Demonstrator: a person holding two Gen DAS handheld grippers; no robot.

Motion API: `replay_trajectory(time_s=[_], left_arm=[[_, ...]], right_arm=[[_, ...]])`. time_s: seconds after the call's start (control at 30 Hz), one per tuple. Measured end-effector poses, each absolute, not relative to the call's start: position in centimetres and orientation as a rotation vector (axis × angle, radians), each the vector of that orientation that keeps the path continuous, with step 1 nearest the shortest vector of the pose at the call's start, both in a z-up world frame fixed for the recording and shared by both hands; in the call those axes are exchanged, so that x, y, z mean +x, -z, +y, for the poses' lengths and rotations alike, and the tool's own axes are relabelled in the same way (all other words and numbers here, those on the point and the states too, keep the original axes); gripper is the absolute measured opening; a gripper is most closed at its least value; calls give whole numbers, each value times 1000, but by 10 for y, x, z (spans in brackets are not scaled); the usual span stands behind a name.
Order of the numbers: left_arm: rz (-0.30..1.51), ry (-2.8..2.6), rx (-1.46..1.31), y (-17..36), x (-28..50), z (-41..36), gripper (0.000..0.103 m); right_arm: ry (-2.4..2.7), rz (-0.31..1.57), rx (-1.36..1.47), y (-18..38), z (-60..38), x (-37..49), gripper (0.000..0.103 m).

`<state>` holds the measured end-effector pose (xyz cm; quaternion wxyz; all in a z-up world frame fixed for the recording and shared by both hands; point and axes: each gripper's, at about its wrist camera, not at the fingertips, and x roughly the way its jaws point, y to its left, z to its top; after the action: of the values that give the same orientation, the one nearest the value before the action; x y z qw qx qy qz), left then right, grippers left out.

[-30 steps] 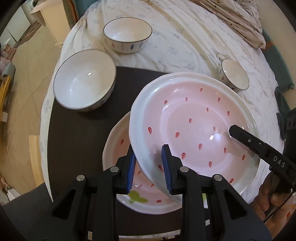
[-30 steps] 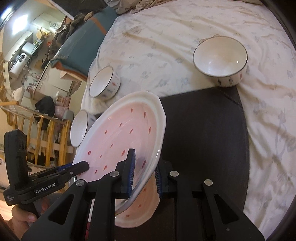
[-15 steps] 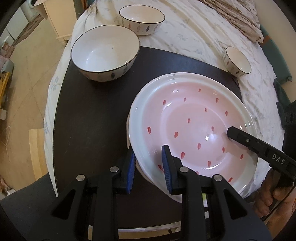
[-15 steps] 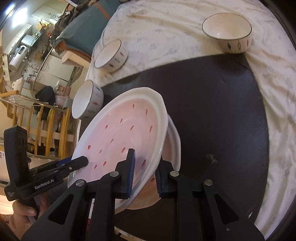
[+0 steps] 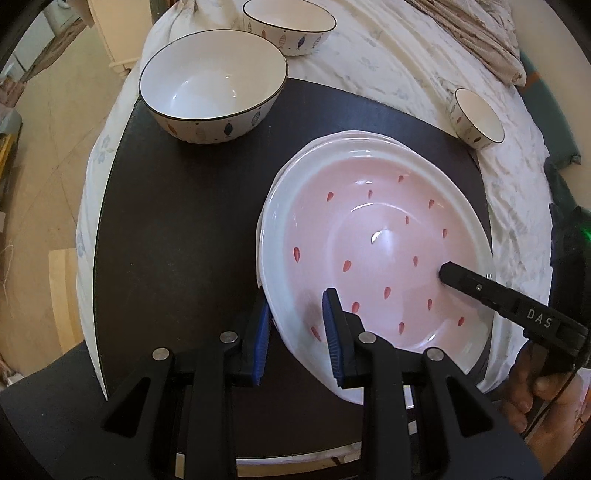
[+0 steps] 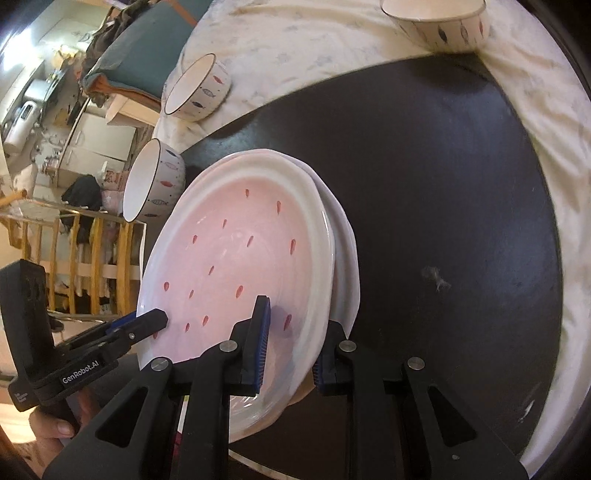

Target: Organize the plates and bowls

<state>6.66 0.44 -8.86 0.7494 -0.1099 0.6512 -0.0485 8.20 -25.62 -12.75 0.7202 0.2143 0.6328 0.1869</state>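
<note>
A pink plate with red seed marks (image 5: 373, 236) (image 6: 240, 258) lies on top of a second pink plate (image 6: 345, 251) on the dark round table (image 5: 177, 236). My left gripper (image 5: 295, 328) straddles the top plate's near rim, its jaws slightly apart around it. My right gripper (image 6: 291, 339) straddles the rim on the other side, jaws slightly apart. Each gripper shows in the other's view, left (image 6: 140, 325) and right (image 5: 458, 277). A large white bowl (image 5: 212, 85) stands on the table's far left.
A medium fish-pattern bowl (image 5: 290, 24) and a small bowl (image 5: 478, 118) stand on the white bedding (image 5: 388, 74) beyond the table. In the right wrist view the bowls appear at the left (image 6: 155, 181) (image 6: 197, 86) and top (image 6: 439, 22).
Both grippers have lowered the top plate onto the second plate, which is now almost covered. The jaws have eased apart around the rim.
</note>
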Motion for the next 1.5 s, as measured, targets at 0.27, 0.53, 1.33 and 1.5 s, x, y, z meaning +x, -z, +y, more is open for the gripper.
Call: replay_trajectory(time_s=[0.27,0.53,1.33,1.5], left_arm=[[1489,74,-248,109,67,6,27],[1485,67,-224,112,73,5,30],[1488,65,-176,118,76,-5,36],[1478,69,-164,117,73,-6,37]], right_arm=[[-439,1446,490,134,-248,81,24],[-420,1455,495,133,-247,81,25],[-293,1446,248,100,-268,79,25],[-292,1471,304,112,-268,82,27]])
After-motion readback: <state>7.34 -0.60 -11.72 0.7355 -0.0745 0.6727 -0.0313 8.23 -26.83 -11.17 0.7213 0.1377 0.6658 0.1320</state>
